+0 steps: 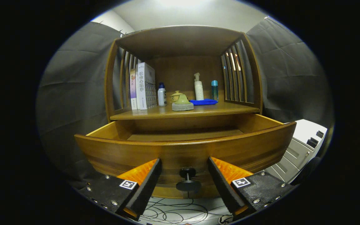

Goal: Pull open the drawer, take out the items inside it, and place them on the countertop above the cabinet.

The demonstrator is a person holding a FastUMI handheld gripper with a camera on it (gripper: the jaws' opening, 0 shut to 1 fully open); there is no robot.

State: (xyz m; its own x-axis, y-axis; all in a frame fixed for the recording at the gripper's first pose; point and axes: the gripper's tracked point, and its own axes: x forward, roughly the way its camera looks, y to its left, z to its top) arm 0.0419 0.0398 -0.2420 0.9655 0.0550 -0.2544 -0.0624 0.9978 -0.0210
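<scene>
The gripper (184,170) is spread wide, holding nothing; the black drawer knob (187,178) sits between its fingers, untouched. The drawer (186,147) stands pulled open. Beyond, the tabletop (230,109) carries books (142,86), bottles (198,87) and a blue cloth (203,102).

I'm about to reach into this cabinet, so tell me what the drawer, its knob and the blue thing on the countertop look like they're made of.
Drawer: apparently wood, glossy brown varnish, grain lines and sheen on its front.
Knob: black and smooth, maybe plastic or metal; unclear. It sits between the open fingers of the hand-held gripper, untouched.
Blue thing: probably soft cloth, lying flat and folded on the countertop.
</scene>
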